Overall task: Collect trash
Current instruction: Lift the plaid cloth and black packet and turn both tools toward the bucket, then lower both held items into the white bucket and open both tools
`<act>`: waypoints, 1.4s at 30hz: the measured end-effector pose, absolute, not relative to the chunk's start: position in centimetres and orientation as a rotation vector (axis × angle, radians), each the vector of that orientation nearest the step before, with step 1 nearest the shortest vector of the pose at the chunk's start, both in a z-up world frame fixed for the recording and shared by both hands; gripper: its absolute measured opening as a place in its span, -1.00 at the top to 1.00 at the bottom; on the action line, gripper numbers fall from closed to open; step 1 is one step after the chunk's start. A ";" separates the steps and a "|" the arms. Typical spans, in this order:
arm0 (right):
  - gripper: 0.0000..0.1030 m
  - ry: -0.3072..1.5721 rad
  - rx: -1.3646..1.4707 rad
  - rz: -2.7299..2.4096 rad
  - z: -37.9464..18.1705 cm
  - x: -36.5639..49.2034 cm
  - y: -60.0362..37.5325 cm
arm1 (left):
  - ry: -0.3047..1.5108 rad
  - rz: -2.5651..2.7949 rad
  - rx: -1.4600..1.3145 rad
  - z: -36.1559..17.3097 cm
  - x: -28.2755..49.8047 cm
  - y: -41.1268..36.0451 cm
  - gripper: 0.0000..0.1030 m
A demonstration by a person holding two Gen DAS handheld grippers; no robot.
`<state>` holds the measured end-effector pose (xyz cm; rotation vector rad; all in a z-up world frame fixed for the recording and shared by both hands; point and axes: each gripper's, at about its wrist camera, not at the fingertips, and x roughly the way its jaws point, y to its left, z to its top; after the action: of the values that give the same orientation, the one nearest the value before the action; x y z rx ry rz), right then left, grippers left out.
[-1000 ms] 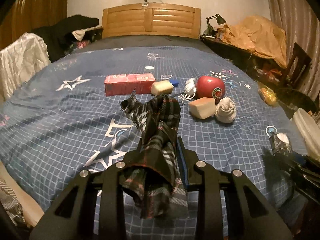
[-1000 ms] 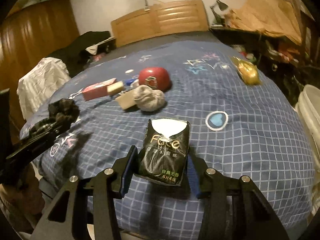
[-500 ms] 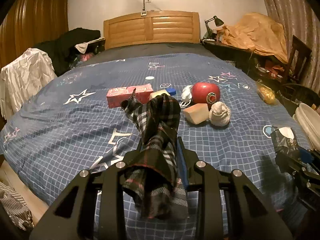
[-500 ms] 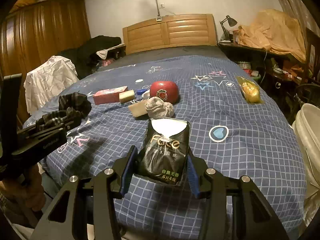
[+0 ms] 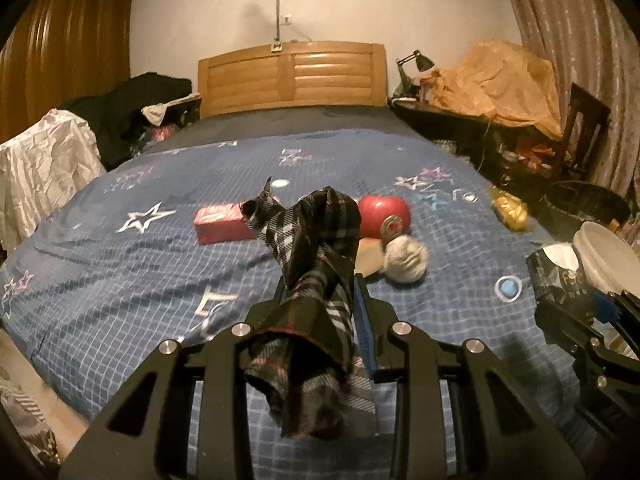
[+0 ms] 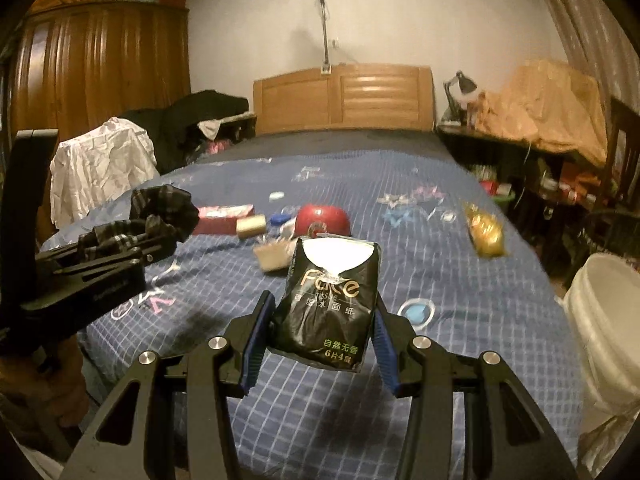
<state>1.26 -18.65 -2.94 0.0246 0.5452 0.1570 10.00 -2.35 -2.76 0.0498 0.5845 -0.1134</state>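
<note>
My left gripper is shut on a dark plaid cloth, which rises past the fingertips and hangs down behind them, held above the blue bed cover. My right gripper is shut on a black tissue pack with a white top, also lifted off the bed. Each gripper shows in the other's view: the right one with the tissue pack at the right edge, the left one with the plaid cloth at the left. On the bed lie a red box, a red round tin, a crumpled grey wad and a gold wrapper.
A white bucket stands on the floor right of the bed, with a dark basket behind it. A cluttered desk runs along the right. White cloth and dark clothes pile up left of the wooden headboard.
Both grippers have risen and drawn back from the bed, each keeping its load. The views have tilted up, showing more wall and headboard.
</note>
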 end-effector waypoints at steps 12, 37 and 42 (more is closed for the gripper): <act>0.07 0.392 0.010 0.026 1.5 1.3 -23.9 | 0.505 -0.252 0.111 -0.5 9.6 -9.4 0.44; 0.06 0.306 0.052 -0.430 5.0 -6.0 -48.1 | 0.394 -0.680 0.246 0.7 9.6 -31.8 0.44; 0.06 0.339 0.061 -0.535 4.1 -7.7 -54.6 | 0.390 -0.777 0.296 0.2 9.5 -37.0 0.44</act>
<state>-7.71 -54.56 4.08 0.0613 0.3391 -0.5345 9.50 -37.03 0.18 0.2959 0.3896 -0.7772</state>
